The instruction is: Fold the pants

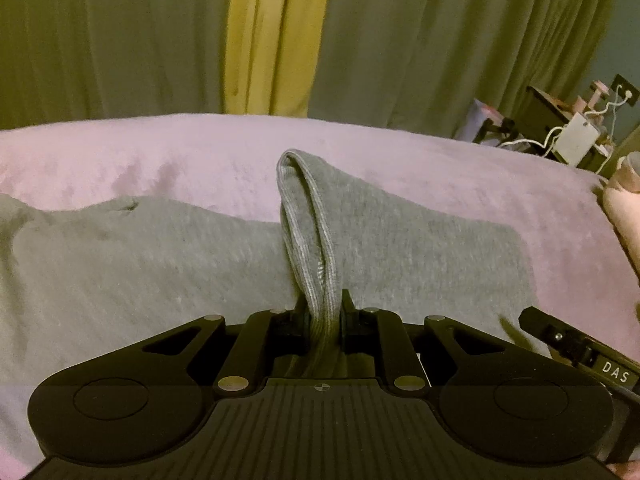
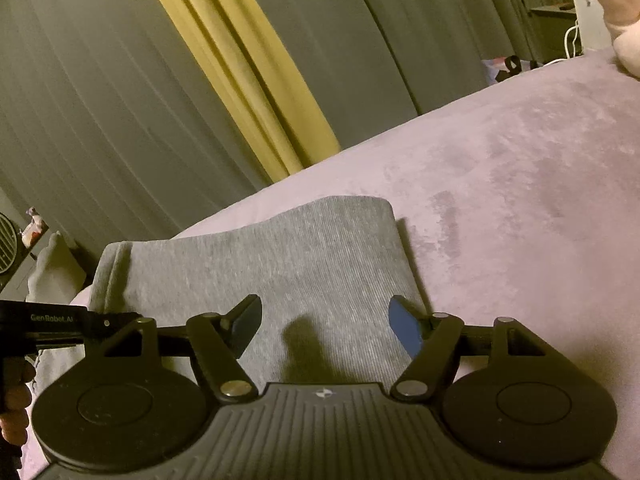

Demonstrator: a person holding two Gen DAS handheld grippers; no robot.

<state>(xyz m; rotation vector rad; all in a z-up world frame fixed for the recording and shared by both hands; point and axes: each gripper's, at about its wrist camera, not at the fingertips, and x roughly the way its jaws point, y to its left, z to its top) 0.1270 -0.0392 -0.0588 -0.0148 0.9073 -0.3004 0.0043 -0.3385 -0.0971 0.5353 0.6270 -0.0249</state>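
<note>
A bed [image 1: 440, 168] covered in a pale pink plush blanket is filling the middle band of both views, with grey-green curtains [image 1: 120, 40] and a yellow strip hanging behind it across the top of the frames.

The grey pants [image 1: 140, 272] are lying across that blanket. In the left wrist view they are spreading from the left edge to right of centre; in the right wrist view a flat, already doubled panel is sitting in the centre, its rounded fold edge pointing toward the upper middle of the frame.

The step in hand looks like a fold in progress. The left gripper [image 1: 323, 314], at bottom centre of its view, is pinching a ribbed band of the pants [image 1: 308, 216] (a cuff or waistband, it is hard to say which), its fingers closed tight on the cloth and drawing it up into a standing loop at the centre of the frame.

The right gripper [image 2: 326, 326] is hovering over the flat panel at lower centre of its view, fingers spread wide with nothing between them, their shadow falling on the cloth.

The next move probably calls for the left gripper to carry its pinched band across the flat panel and lay it down square, while the right either pins the panel or takes a second corner so the layer is not dragging askew.
</note>
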